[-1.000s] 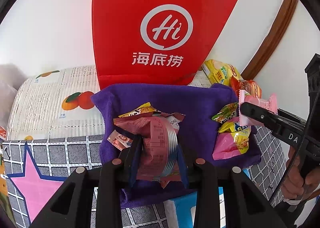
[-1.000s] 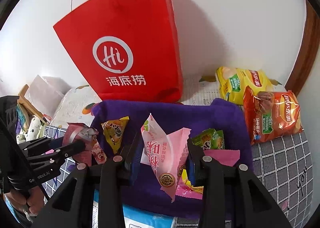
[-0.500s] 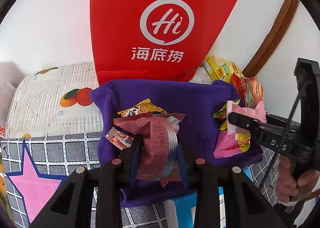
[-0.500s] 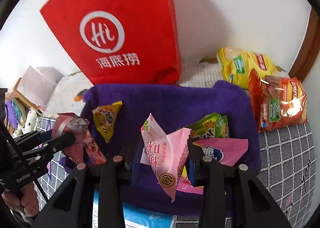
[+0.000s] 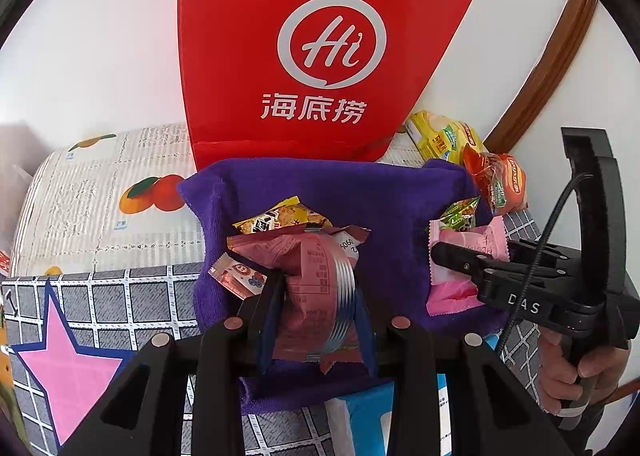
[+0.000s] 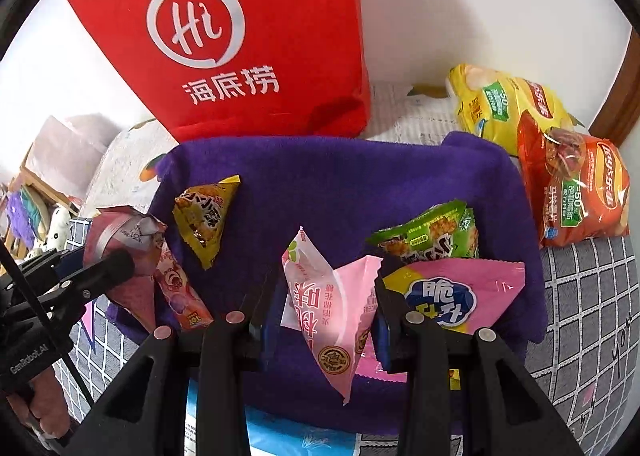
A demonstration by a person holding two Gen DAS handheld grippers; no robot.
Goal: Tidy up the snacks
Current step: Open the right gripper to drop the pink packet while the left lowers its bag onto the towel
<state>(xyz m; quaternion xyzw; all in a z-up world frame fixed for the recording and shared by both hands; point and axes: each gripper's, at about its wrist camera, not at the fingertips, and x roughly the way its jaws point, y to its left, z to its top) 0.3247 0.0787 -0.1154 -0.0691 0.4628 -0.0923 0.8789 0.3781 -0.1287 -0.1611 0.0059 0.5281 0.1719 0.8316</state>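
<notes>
the left gripper [image 5: 316,296] is clamped on a maroon packet [image 5: 312,280], jaws narrow around its crumpled middle, the packet standing up between the pads with its long axis running along the fingers. the right gripper [image 6: 320,316] is pinched on a pale pink packet [image 6: 328,304] in the same way, one corner hanging down below the jaws. both packets hang over the purple towel [image 6: 360,176], the maroon one above its left part, the pink one above its near middle

the relation that matters, as i judge it, is each held packet against the red bag [image 6: 248,36]: the bag stands upright at the towel's far edge, straight ahead of both grippers and behind the loose snacks, its mouth out of view at the top. neither hand is clearly nearer (the left view shows the bag a little more head-on)

counted: two packets held, one per gripper. loose on the towel i see four: a yellow packet [image 6: 208,216], a small strawberry sachet [image 6: 176,288] by the left gripper, a green packet [image 6: 432,236], and a pink-and-yellow packet [image 6: 460,292] touching the green one, just right of the right gripper. off the towel at far right, two crisp bags: yellow crisps [image 6: 504,104] and orange crisps [image 6: 580,188], overlapping
</notes>
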